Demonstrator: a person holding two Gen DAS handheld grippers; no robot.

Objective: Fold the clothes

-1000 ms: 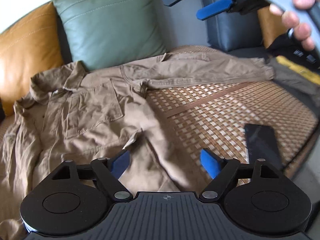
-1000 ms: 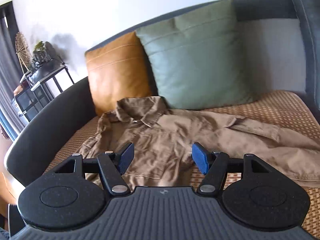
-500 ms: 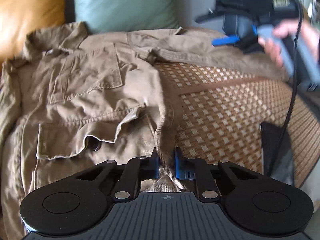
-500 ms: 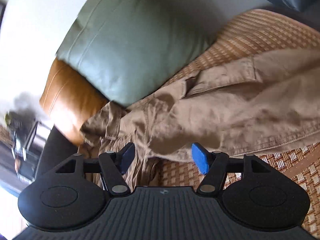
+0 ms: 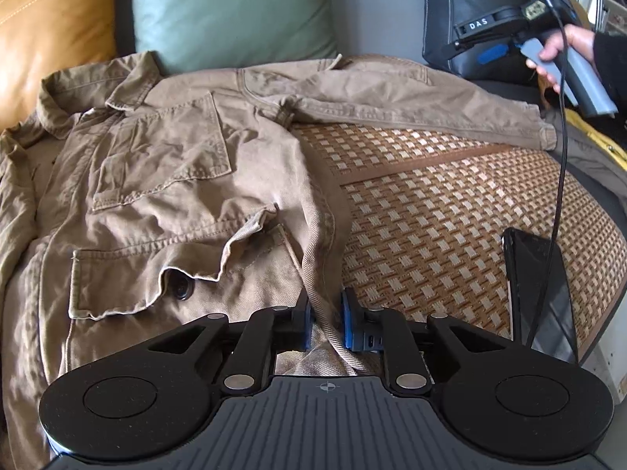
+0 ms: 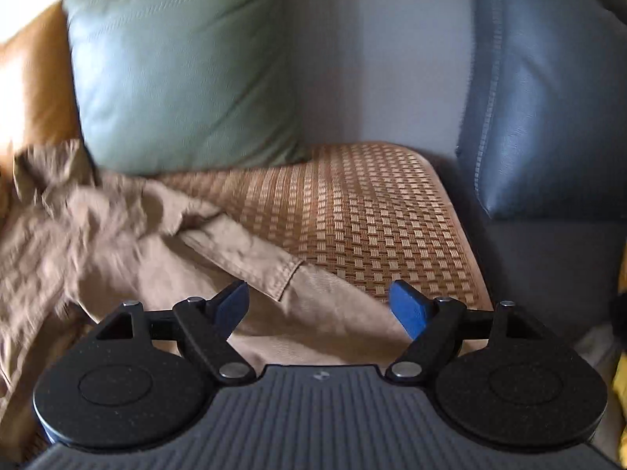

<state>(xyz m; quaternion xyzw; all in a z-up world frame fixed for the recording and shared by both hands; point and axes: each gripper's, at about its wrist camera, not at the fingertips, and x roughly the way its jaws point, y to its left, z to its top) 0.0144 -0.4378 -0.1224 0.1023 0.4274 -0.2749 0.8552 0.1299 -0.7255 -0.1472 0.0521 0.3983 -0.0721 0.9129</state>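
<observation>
- The tan jacket lies spread, front up, on the woven mat covering the sofa seat, collar toward the orange cushion and green cushion at the back.
- Left tongs are nearly shut, with the jacket's thick side hem pinched between the blue pads. The log has the gap creeping a touch wider, but the cloth is plainly gripped.
- That grip sits low on the garment's edge, likely to anchor the body or lift that side over for the first fold.
- One sleeve stretches out across the mat toward the dark blue cushion, cuff at the far end, well apart from the left tongs.
- Right tongs are spread wide and opening further. The sleeve's cloth lies below and between the pads, but neither pad presses on it, so nothing is held.
- From the left camera, a hand is seen gripping the right tool's handle above the cuff end; it looks lined up for a sleeve pickup.
- The right view is blurred, so exactly where the pads would land on the sleeve I can't say.
- A dark phone rests on the mat's near corner, with a cable trailing across it, clear of the jacket.
- My read: folding has barely begun; the sleeve needs bringing in over the chest.
- Watch for the heavy hem slipping from that narrow pinch.
</observation>
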